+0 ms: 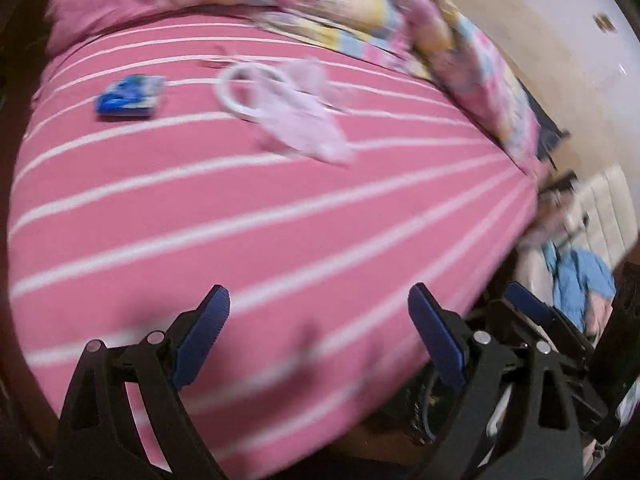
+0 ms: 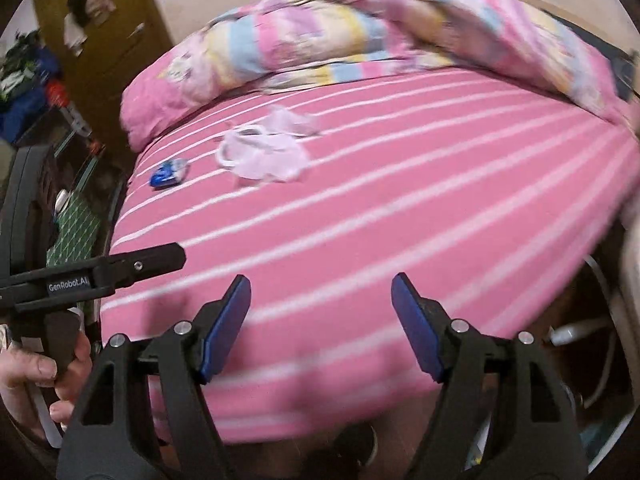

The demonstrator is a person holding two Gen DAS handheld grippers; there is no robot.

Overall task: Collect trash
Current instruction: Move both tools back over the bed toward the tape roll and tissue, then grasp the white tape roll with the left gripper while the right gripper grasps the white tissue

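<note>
A blue wrapper (image 1: 130,97) (image 2: 169,173) and a crumpled pale plastic bag (image 1: 294,118) (image 2: 266,152) lie near each other on the far part of the pink striped bed (image 1: 280,220) (image 2: 380,220), below a bunched quilt (image 1: 360,20) (image 2: 360,32). The left gripper (image 1: 320,336) and right gripper (image 2: 322,326) hover over the near edge, well apart from both items. Each has its jaws spread apart, holding nothing.

Motion blur smears the blue wrapper (image 1: 130,97) and the pale plastic bag (image 1: 298,120) (print unreadable); the patterned quilt (image 2: 360,32) is cut off by the fisheye edge.
</note>
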